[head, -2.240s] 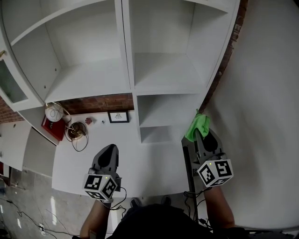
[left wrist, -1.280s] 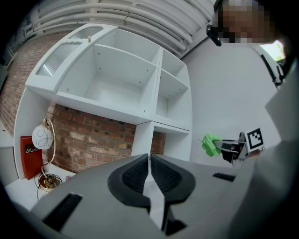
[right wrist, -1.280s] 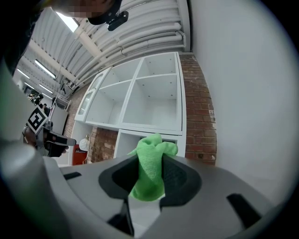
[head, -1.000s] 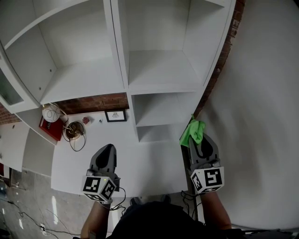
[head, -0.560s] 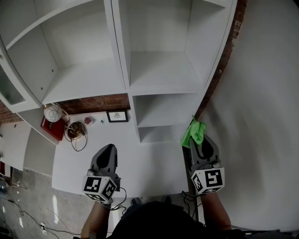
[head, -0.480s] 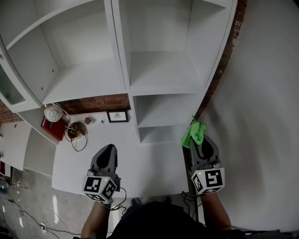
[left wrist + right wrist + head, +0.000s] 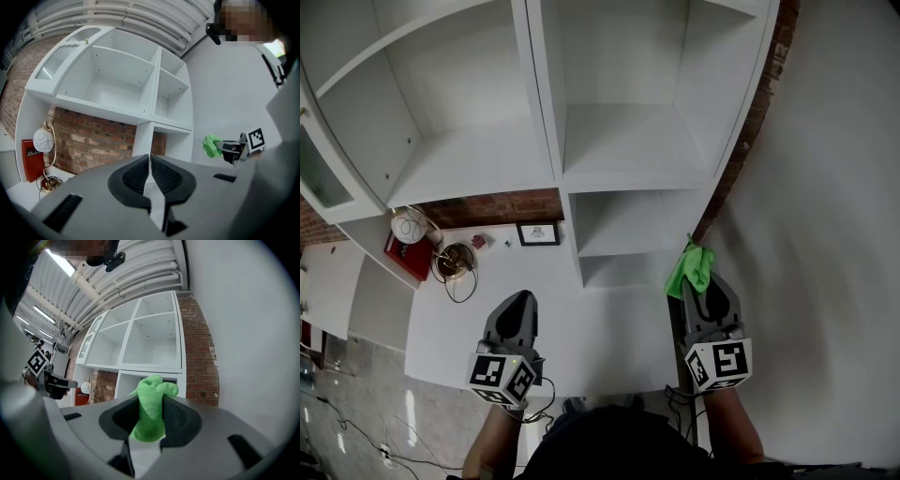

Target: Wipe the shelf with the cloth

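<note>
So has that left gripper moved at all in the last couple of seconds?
No. The left gripper sits just as far below the small framed picture as before, jaws together.

The shelf [image 7: 628, 141] fills the upper frame. Below it lies the counter [image 7: 600, 337], with a lamp [image 7: 412, 227], box [image 7: 405, 255] and picture frame [image 7: 538, 233] at centre left against the brick wall [image 7: 497, 206]. My left gripper [image 7: 519, 302] sits lower left over the counter. My right gripper [image 7: 701, 286], lower right, has the cloth [image 7: 691, 267] between its jaws, just beside the shelf's lowest cubby.
</note>
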### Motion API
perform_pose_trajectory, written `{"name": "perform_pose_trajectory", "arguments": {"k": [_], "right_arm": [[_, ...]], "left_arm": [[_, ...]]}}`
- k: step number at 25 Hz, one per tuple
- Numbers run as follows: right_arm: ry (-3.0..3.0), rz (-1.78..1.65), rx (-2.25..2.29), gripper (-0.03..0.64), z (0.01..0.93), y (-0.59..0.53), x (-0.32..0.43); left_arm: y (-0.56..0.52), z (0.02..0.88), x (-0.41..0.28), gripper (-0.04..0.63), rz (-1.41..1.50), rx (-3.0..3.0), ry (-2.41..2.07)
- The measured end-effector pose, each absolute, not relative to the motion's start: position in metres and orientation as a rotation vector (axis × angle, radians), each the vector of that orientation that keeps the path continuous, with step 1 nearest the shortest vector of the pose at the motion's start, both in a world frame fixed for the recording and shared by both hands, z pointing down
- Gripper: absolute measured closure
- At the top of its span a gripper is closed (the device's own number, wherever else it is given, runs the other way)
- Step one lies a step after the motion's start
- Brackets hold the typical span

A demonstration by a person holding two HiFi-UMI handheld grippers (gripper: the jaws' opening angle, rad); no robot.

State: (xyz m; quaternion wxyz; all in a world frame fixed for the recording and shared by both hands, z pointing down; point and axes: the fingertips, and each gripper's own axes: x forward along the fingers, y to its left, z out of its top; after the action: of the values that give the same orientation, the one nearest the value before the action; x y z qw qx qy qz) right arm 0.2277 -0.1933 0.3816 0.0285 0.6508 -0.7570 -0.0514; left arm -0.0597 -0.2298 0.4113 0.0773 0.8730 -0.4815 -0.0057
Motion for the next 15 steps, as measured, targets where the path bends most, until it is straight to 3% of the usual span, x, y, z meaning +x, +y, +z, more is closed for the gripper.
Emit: {"name": "perform_pose_trajectory", "arguments": {"k": [15], "right_arm": [[-2.357,-0.161,1.977,0.492,0.3807,-0.1929,0.2288]], "left_arm": [[-0.2272,0.4103,-0.0539,0.577,-0.009,2.615,-1.448]]}}
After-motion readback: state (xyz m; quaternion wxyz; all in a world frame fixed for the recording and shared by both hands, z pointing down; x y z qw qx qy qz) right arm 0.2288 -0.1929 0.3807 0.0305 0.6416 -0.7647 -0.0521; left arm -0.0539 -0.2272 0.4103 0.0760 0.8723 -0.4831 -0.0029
